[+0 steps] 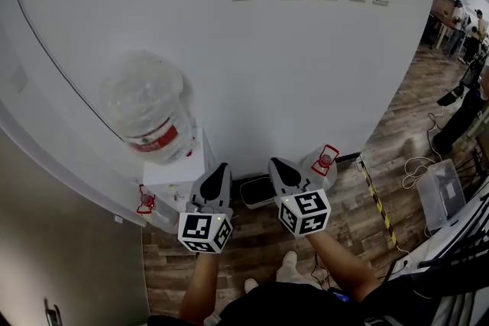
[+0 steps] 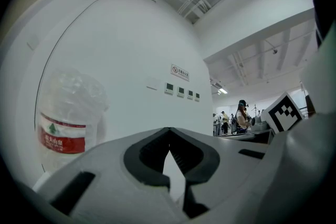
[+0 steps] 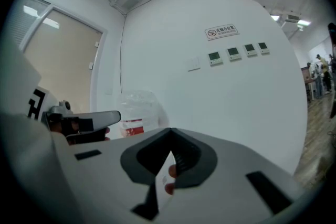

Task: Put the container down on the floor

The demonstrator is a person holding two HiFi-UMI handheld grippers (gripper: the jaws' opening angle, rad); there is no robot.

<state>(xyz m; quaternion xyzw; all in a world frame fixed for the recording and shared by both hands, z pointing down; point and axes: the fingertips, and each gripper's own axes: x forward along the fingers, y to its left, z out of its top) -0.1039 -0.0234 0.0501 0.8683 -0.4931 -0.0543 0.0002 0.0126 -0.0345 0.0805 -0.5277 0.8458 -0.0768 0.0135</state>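
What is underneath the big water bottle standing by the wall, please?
The water bottle rests on a white dispenser. The bottle's neck cannot be seen where the two meet, and the left gripper covers part of the dispenser's lower front.

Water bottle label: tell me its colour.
The label is red with a white upper band; clearest in the left gripper view.

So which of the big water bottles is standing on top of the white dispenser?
The bottle with the red label, on the dispenser. The left bottle and the right bottle sit low by the floor, with red caps.
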